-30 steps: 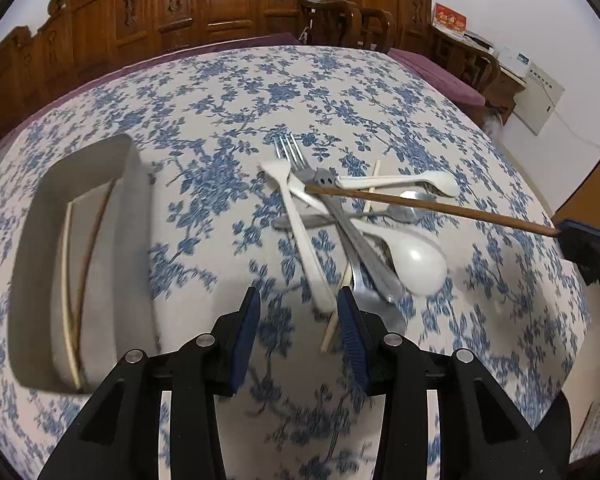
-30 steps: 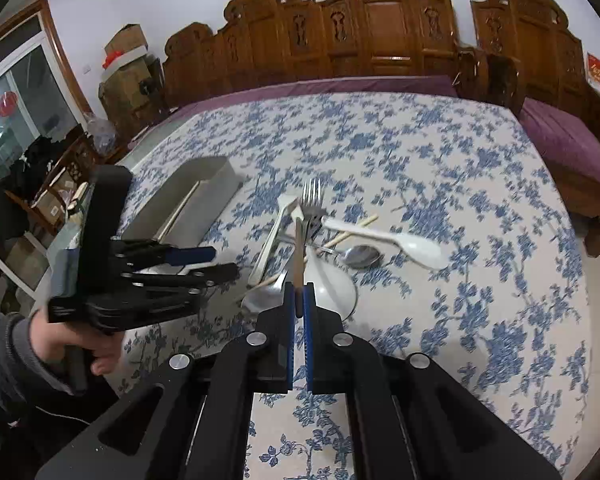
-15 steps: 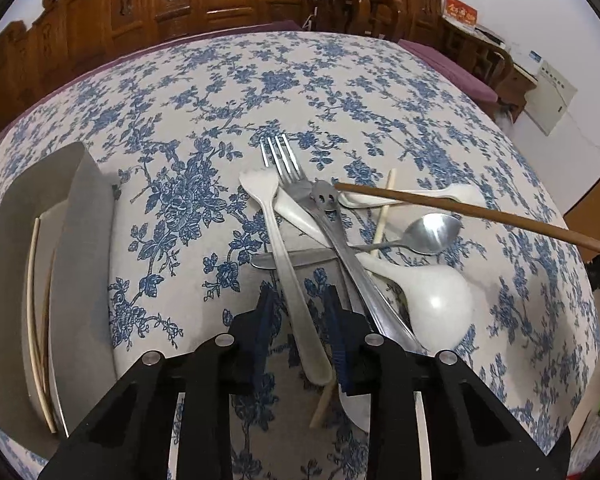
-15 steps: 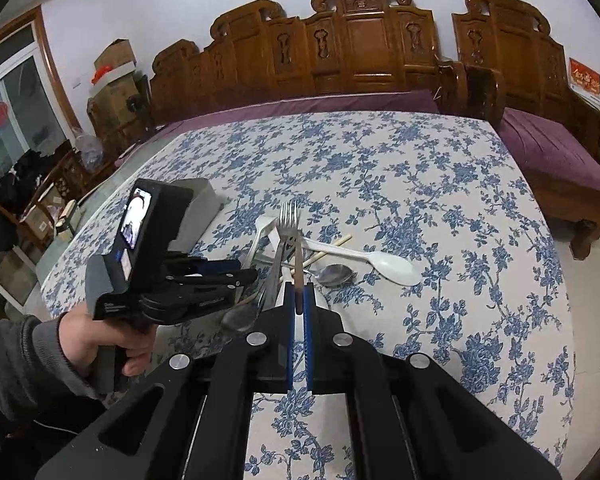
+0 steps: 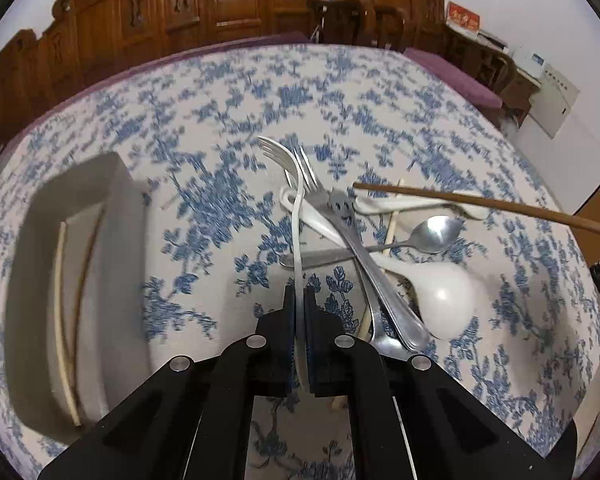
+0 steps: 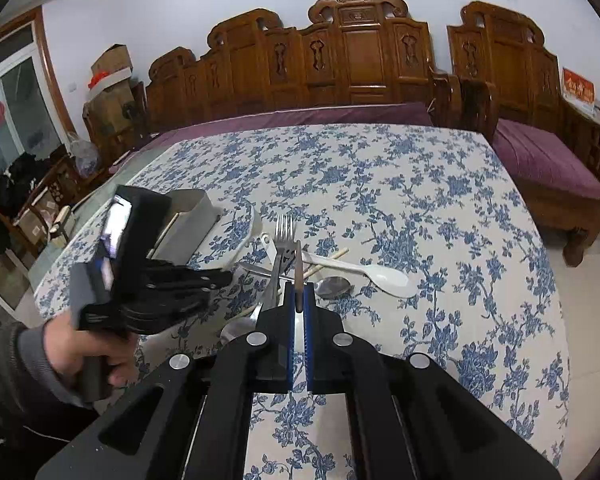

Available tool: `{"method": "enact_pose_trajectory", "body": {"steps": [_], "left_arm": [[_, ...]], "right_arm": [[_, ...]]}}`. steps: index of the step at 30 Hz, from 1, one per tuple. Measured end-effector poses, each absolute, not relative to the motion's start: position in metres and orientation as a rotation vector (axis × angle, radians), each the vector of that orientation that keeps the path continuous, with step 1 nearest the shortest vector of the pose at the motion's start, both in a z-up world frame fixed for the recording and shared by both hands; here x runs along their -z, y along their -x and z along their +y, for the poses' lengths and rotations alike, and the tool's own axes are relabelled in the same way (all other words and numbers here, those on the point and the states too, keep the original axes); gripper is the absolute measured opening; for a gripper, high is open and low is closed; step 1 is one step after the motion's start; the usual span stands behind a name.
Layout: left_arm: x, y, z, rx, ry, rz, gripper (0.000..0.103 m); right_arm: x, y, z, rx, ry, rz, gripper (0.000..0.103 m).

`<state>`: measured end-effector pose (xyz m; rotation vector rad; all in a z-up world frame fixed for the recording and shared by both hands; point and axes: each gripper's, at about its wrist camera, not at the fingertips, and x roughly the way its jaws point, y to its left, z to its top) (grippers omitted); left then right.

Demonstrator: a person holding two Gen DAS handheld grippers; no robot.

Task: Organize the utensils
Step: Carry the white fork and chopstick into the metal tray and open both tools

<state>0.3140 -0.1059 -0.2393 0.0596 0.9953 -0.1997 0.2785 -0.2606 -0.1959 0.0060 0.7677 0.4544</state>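
My left gripper (image 5: 299, 300) has its jaws closing tight on the handle of a white plastic fork (image 5: 298, 208). The fork stands edge-on between the pads, with its tines raised above the cloth. My right gripper (image 6: 298, 308) is shut on a brown chopstick (image 6: 298, 268), which crosses above the pile in the left wrist view (image 5: 480, 204). The pile holds a metal fork (image 5: 356, 240), a metal spoon (image 5: 436, 232), a white ladle spoon (image 5: 444, 300), a slim white spoon (image 6: 380, 274) and a pale chopstick (image 5: 392, 224). To the left stands a grey tray (image 5: 116, 208) holding two chopsticks (image 5: 62, 300).
A blue-flowered cloth (image 6: 420, 208) covers the table. A person's hand (image 6: 84, 352) grips the left tool at the front left of the right wrist view. Carved wooden benches (image 6: 360, 52) with purple cushions line the far and right sides.
The left jaws have shut on the white fork's handle and the fork has tipped up from the pile. The right gripper still holds the brown chopstick in place.
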Motion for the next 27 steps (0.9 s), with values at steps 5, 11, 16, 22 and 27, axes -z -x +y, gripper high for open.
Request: {"method": "enact_pose_trajectory", "body": {"steps": [5,11,16,22,27], "left_arm": [[0.212,-0.304,-0.092,0.201,-0.067,0.954,0.003],[0.186,-0.296,-0.068,0.184,-0.074,0.919,0.003],[0.173,-0.29,-0.047,0.165,-0.074,0.904,0.003],[0.165,-0.286,-0.021,0.144,-0.071,0.898,0.004],[0.168,-0.284,0.002,0.114,-0.064,0.907,0.004]], "right_arm": [[0.189,-0.279,-0.248,-0.449,0.018,0.75,0.005],[0.177,-0.278,-0.235,-0.449,0.039,0.728,0.005],[0.165,-0.278,-0.22,-0.459,0.057,0.707,0.005],[0.15,-0.275,-0.201,-0.477,0.073,0.686,0.005],[0.143,-0.275,-0.186,-0.493,0.081,0.675,0.005]]}}
